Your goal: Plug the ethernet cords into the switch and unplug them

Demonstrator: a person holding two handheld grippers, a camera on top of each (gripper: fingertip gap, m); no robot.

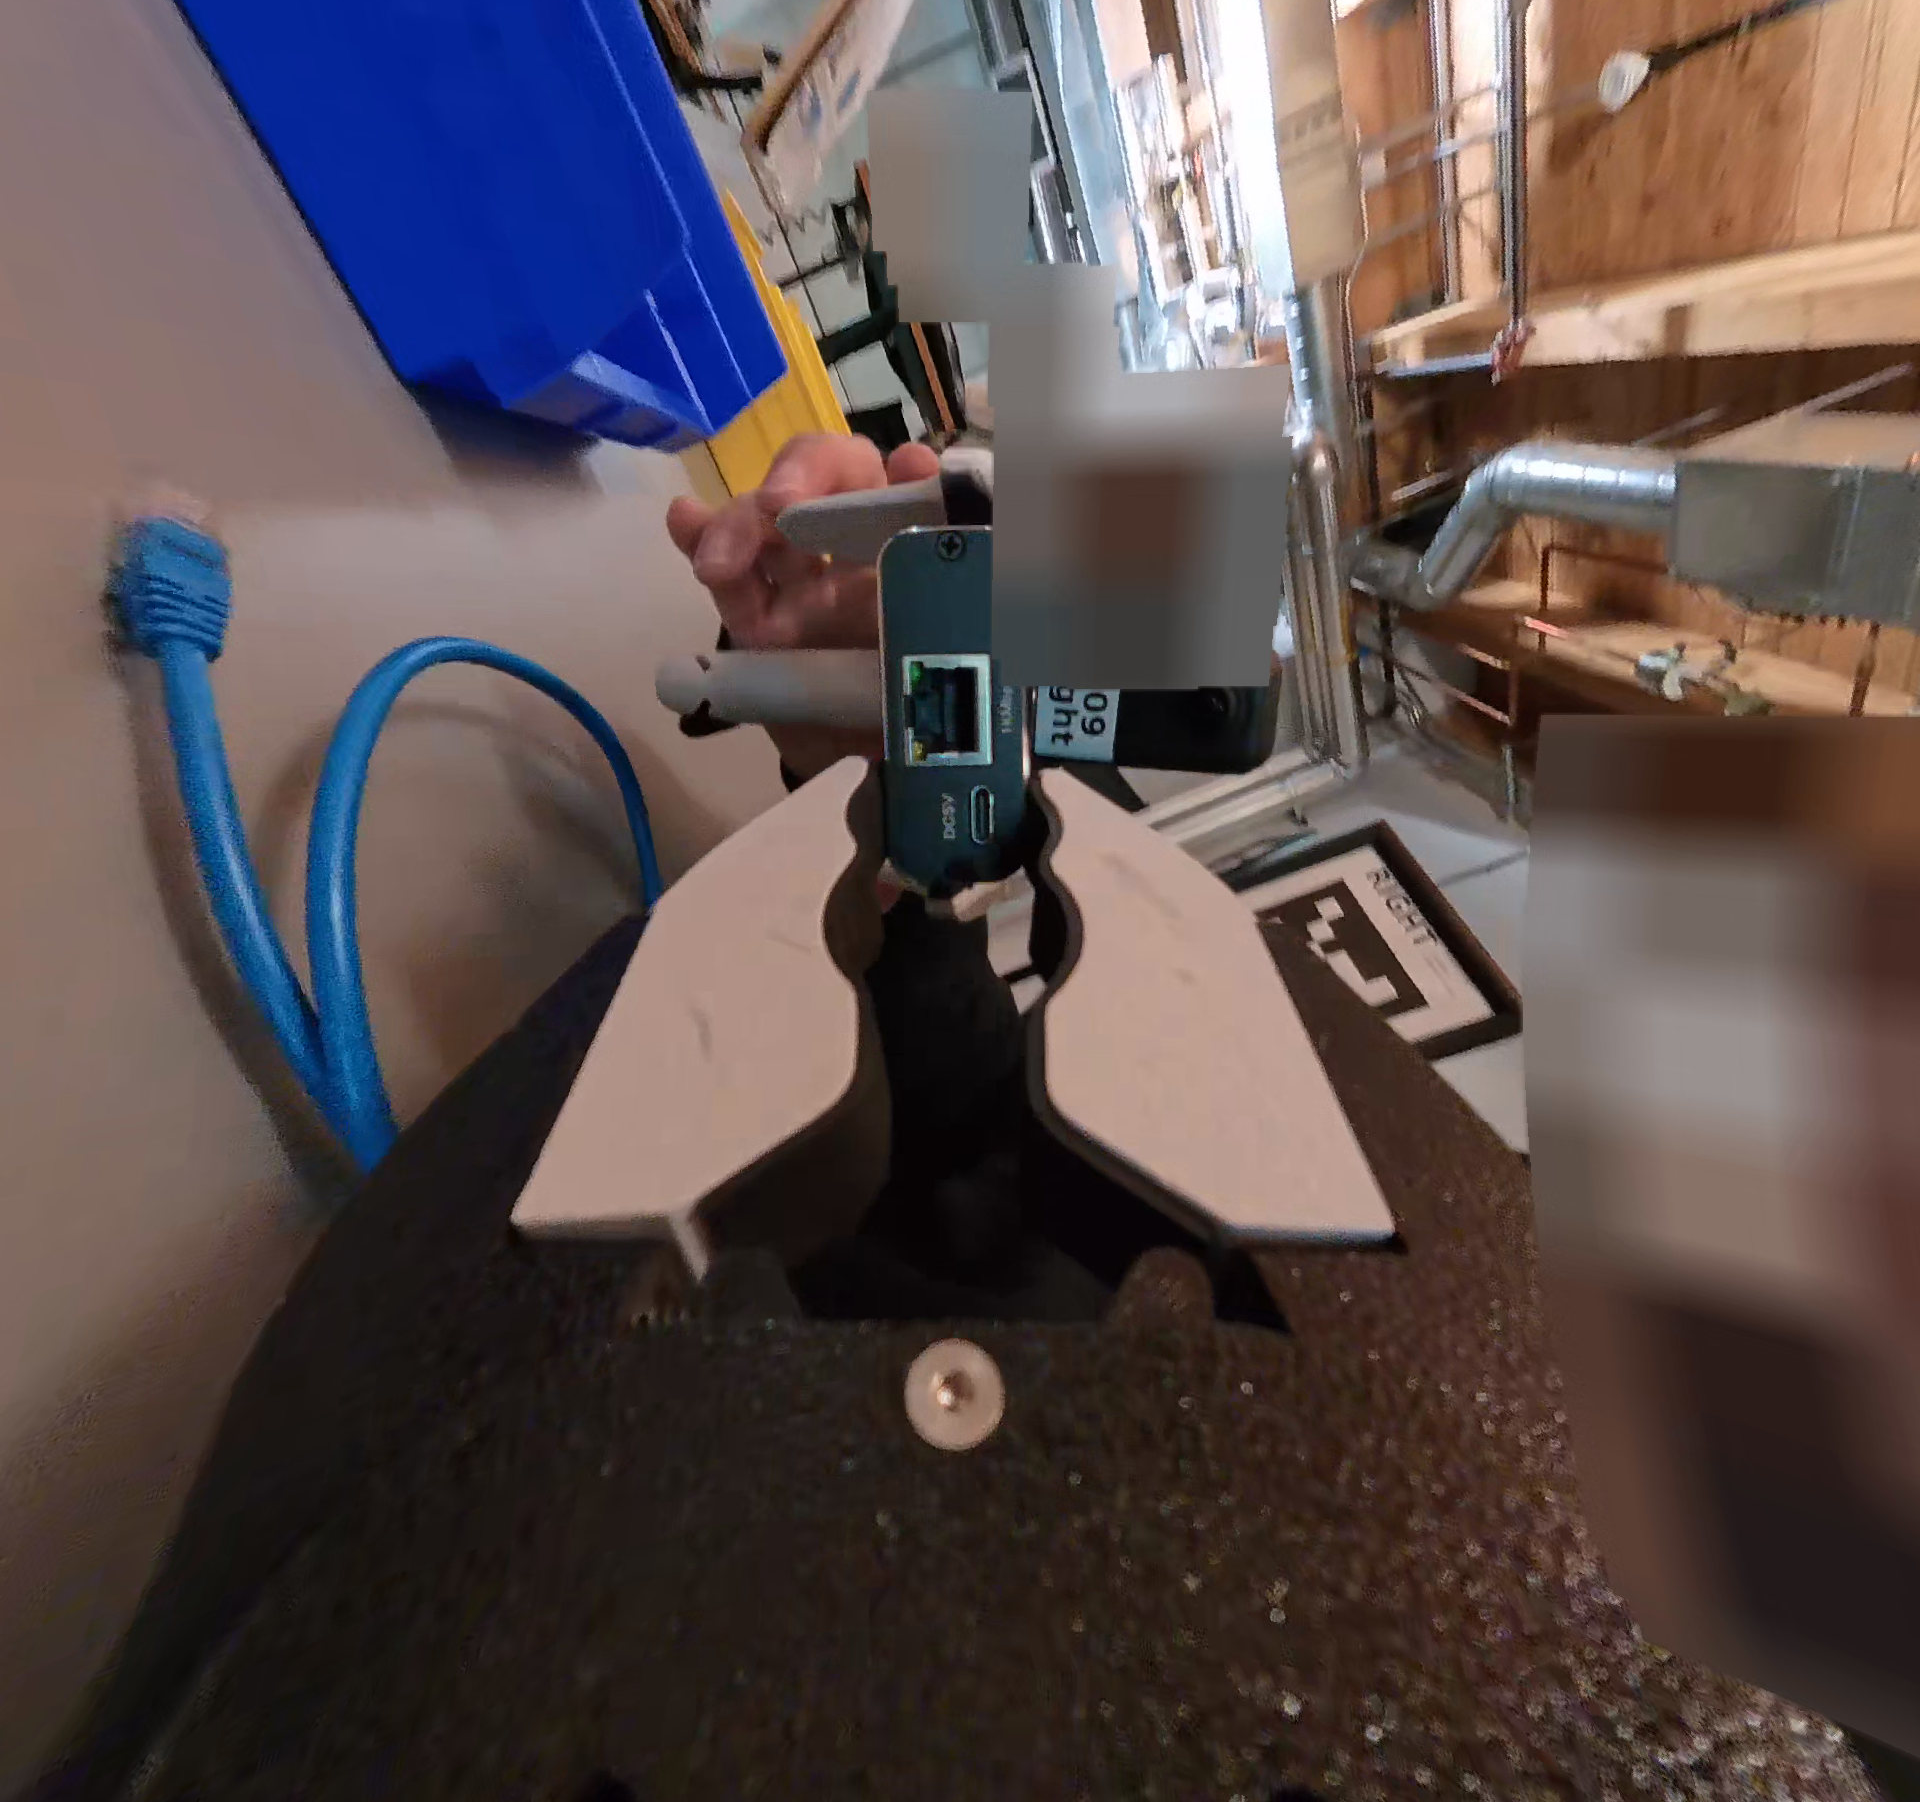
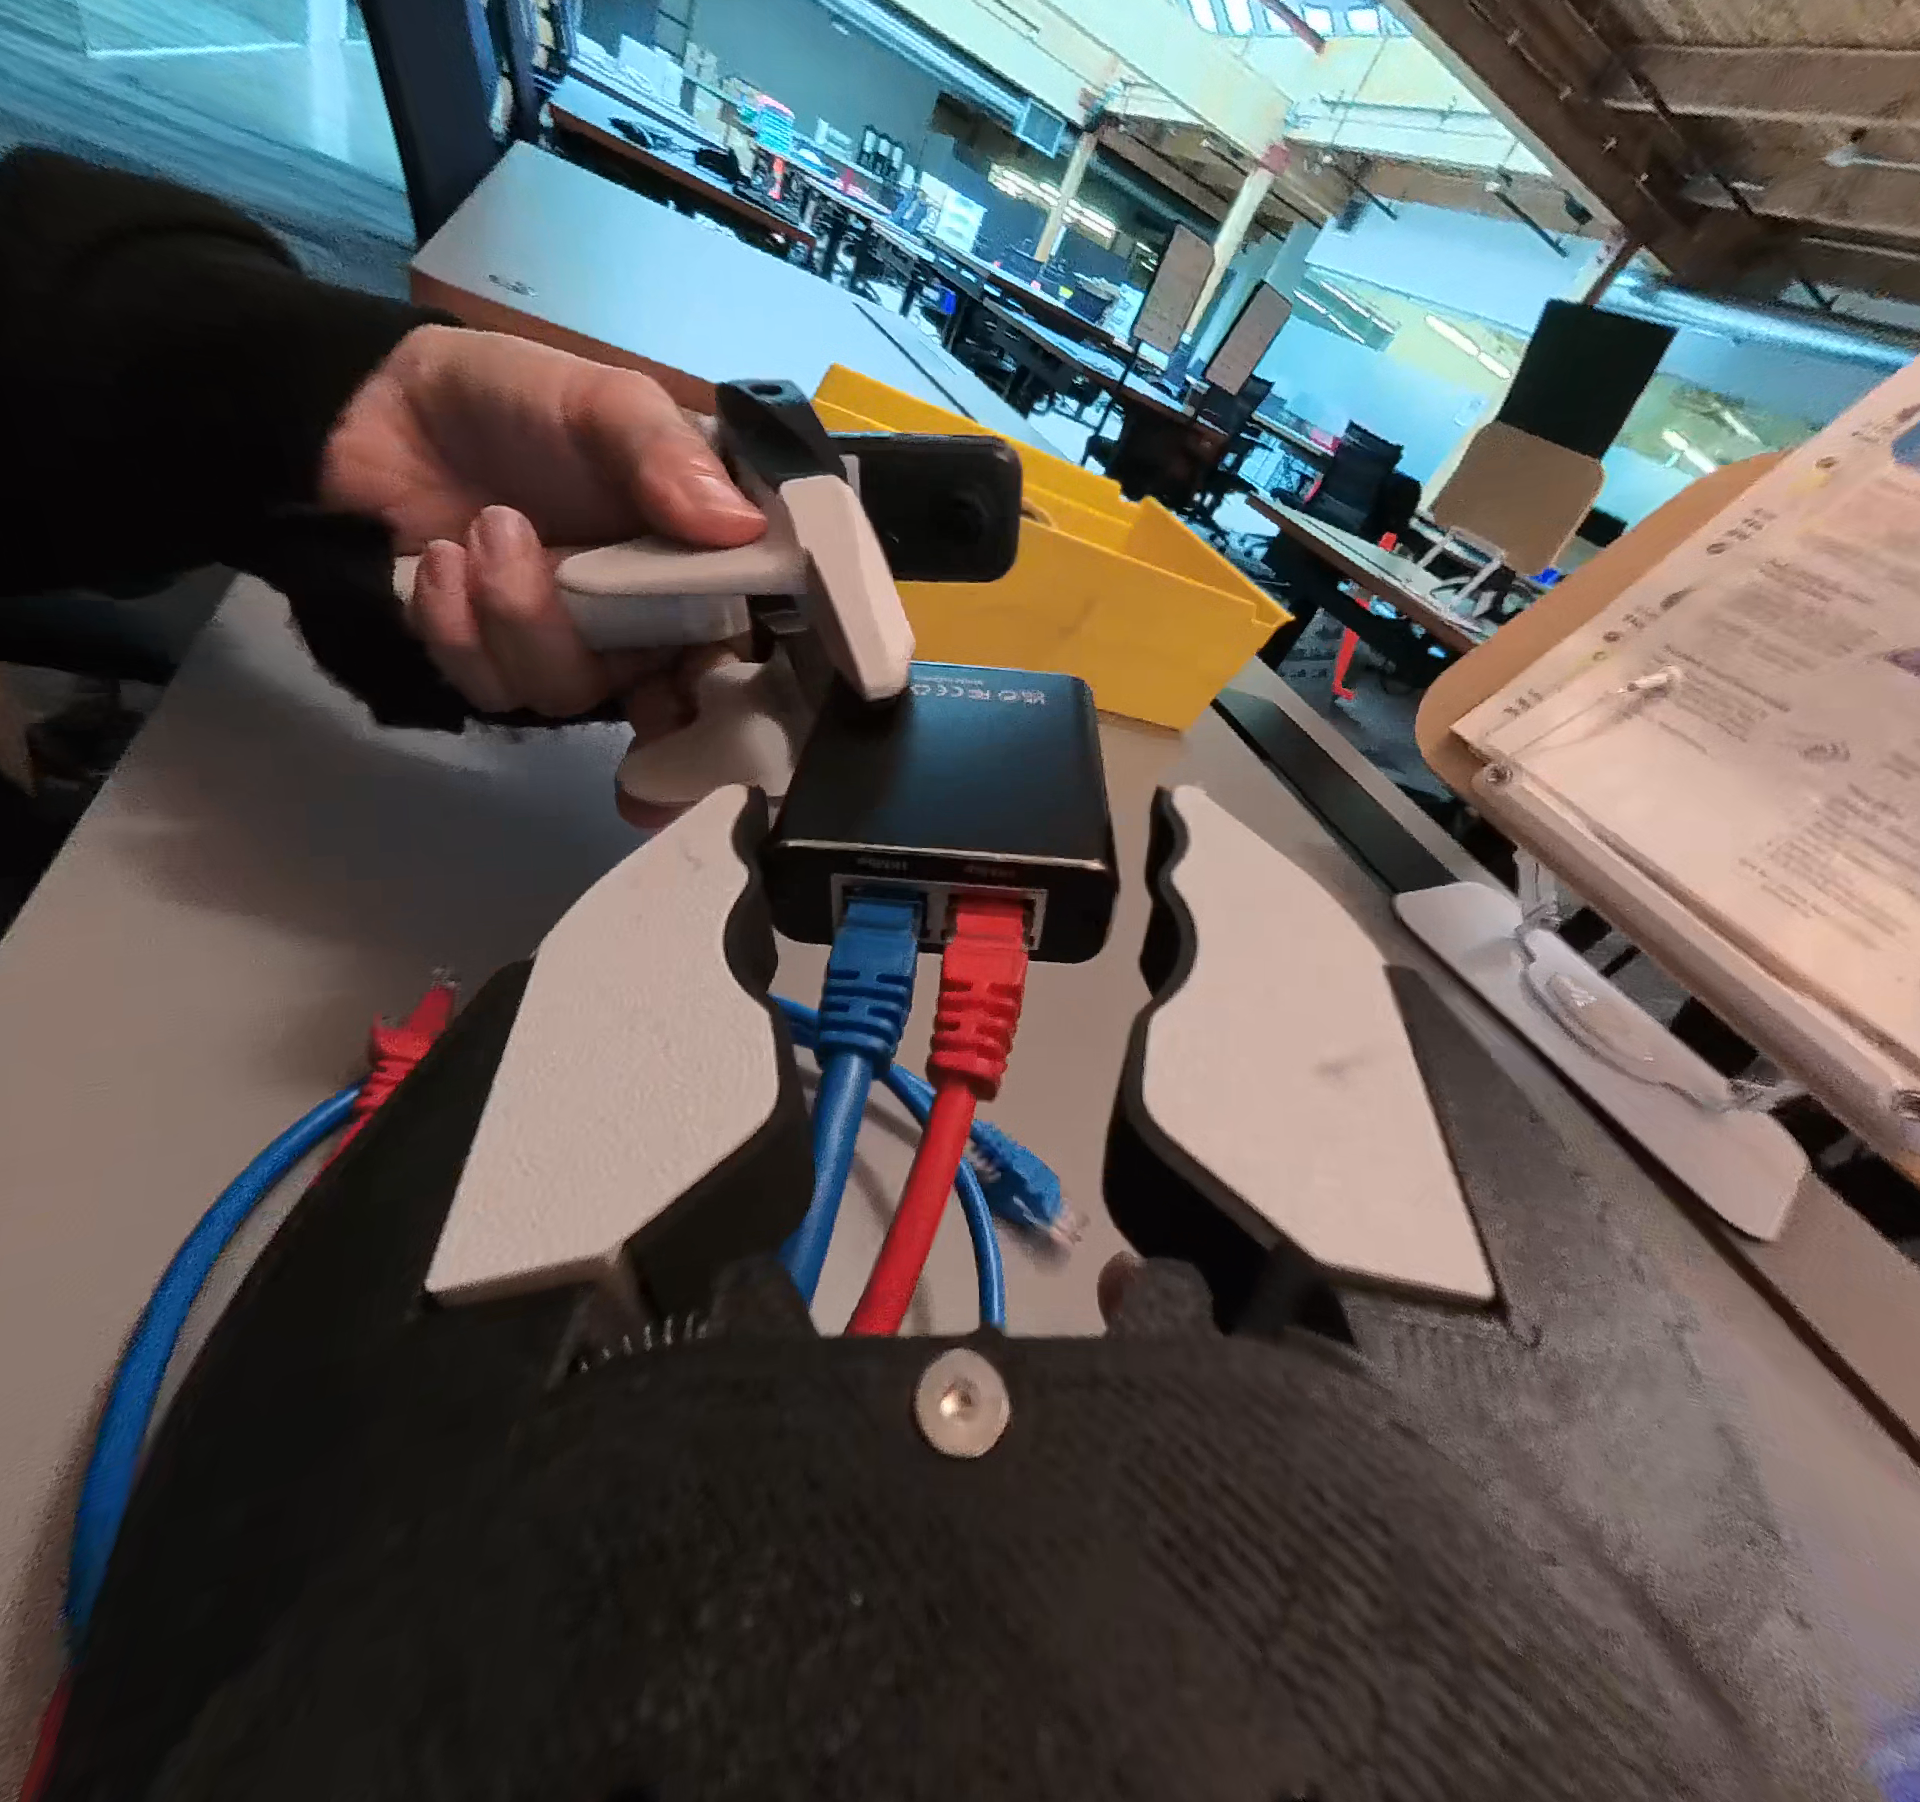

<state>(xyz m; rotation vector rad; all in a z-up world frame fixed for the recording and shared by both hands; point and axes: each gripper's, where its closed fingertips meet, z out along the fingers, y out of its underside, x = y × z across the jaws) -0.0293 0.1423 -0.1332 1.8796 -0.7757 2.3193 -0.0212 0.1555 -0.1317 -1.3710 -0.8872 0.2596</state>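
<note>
The black switch (image 2: pixel 945 776) is tilted just above the grey table (image 2: pixel 260 817). A blue cord's plug (image 2: pixel 868 963) and a red cord's plug (image 2: pixel 977 983) sit in its two near ports. My right gripper (image 2: pixel 951 817) is open, its fingers on either side of the switch's ported end. My left gripper (image 1: pixel 951 796) is shut on the switch's far end (image 1: pixel 951 713), where a single port is empty. It also shows in the right wrist view (image 2: pixel 800 713), held by a hand. Free plugs lie on the table: blue (image 2: pixel 1023 1191) and red (image 2: pixel 410 1025).
A yellow bin (image 2: pixel 1091 589) stands just behind the switch, with a blue bin (image 1: pixel 447 142) beside it. A board with papers on a stand (image 2: pixel 1714 713) rises at the right. Loops of blue cord (image 1: pixel 343 869) lie on the table.
</note>
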